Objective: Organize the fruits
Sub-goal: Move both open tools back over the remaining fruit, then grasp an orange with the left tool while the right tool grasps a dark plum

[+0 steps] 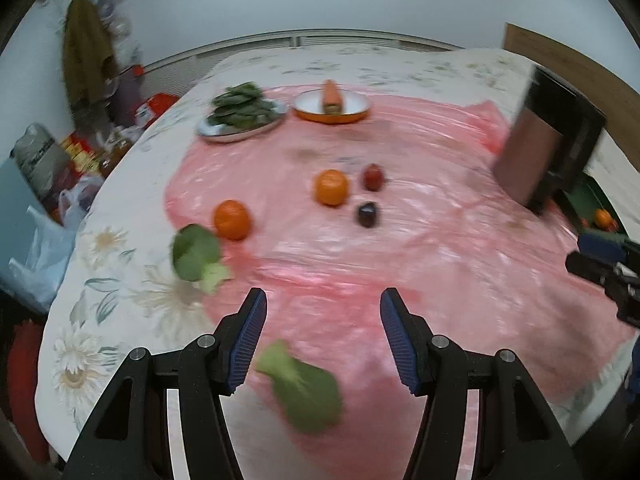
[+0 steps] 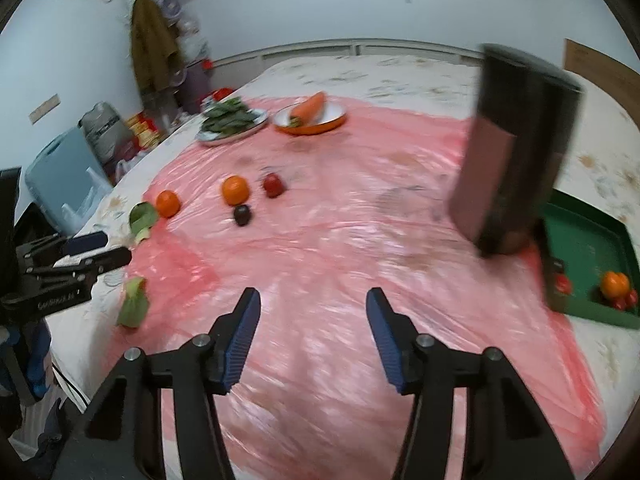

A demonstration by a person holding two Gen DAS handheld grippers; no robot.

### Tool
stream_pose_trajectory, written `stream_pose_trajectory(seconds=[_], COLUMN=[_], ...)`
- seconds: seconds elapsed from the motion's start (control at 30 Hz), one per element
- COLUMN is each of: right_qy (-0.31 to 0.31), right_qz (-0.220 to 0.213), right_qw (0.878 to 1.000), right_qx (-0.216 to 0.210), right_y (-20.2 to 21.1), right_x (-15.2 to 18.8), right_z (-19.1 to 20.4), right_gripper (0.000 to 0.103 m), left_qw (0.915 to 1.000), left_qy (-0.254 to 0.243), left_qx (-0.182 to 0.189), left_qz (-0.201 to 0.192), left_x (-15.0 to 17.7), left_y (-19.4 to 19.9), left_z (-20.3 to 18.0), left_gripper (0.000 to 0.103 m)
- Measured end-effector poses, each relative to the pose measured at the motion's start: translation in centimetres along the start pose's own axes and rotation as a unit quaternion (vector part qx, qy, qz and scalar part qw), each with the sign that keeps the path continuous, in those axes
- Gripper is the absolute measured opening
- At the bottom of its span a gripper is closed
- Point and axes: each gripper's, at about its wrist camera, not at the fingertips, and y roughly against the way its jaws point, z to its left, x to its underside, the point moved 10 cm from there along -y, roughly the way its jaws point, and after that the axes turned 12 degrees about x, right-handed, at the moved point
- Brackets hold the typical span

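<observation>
Nearest us, a green leafy veg (image 1: 304, 394) lies between our left gripper (image 1: 323, 336) fingers, untouched, jaws wide. Only the right wrist cam shows the green tray (image 2: 582, 246) w/ an orange (image 2: 615, 283) inside; two oranges (image 1: 331, 187), a red fruit (image 1: 373, 177) & dark plum (image 1: 368, 214) sit mid-sheet. Right gripper (image 2: 313, 334) hovers over pink plastic, spread apart, holding nothing.

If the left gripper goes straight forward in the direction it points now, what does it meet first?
Probably the pink plastic sheet first: the open left gripper points at bare sheet. Farther along that line lie the dark plum and an orange, though depth is unclear.
</observation>
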Motion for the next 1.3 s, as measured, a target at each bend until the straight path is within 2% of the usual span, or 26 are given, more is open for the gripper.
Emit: stream_pose_trajectory(seconds=[0.3, 0.43, 0.5, 0.63, 0.83, 0.93, 1.03, 1.1, 1.2, 1.3], right_qy=[0.030, 0.039, 0.043, 0.047, 0.070, 0.070, 0.067, 0.069, 0.075, 0.080], right_qz=[0.028, 0.030, 0.031, 0.035, 0.046, 0.055, 0.060, 0.063, 0.067, 0.073], right_qw=[0.998, 0.998, 0.998, 0.997, 0.994, 0.993, 0.993, 0.993, 0.992, 0.991], right_qx=[-0.038, -0.045, -0.044, -0.053, -0.071, -0.076, -0.076, -0.077, -0.075, -0.073], right_y=[-5.6, -8.1, -9.4, -11.8, -14.9, -16.2, -17.4, -17.9, -18.5, -18.9], right_x=[-2.2, -3.7, -4.6, -6.2, -6.9, -6.8, -6.9, -6.9, -6.6, -6.4], right_z=[5.6, 7.0, 7.4, 8.4, 11.3, 12.2, 12.7, 13.0, 13.3, 13.6], right_gripper=[0.060, 0.060, 0.055, 0.055, 0.053, 0.043, 0.038, 0.030, 0.029, 0.013], left_qw=[0.9994, 0.9996, 0.9997, 0.9993, 0.9983, 0.9983, 0.9981, 0.9980, 0.9979, 0.9977], left_qy=[0.027, 0.023, 0.020, 0.027, 0.041, 0.042, 0.046, 0.049, 0.048, 0.053], left_qx=[-0.021, -0.013, -0.011, -0.024, -0.038, -0.036, -0.031, -0.028, -0.026, -0.024], left_qz=[0.007, 0.002, 0.003, 0.006, 0.014, 0.021, 0.026, 0.029, 0.034, 0.035], left_x=[-2.4, -3.9, -4.6, -5.0, -5.3, -5.0, -4.5, -4.3, -4.0, -3.8], left_y=[-3.6, -5.1, -6.2, -8.0, -9.8, -10.5, -11.2, -11.5, -12.2, -12.5], left_z=[7.1, 7.3, 7.0, 7.8, 10.3, 11.0, 11.6, 11.7, 11.8, 12.1], left_gripper=[0.053, 0.053, 0.053, 0.053, 0.053, 0.053, 0.053, 0.053, 0.053, 0.053])
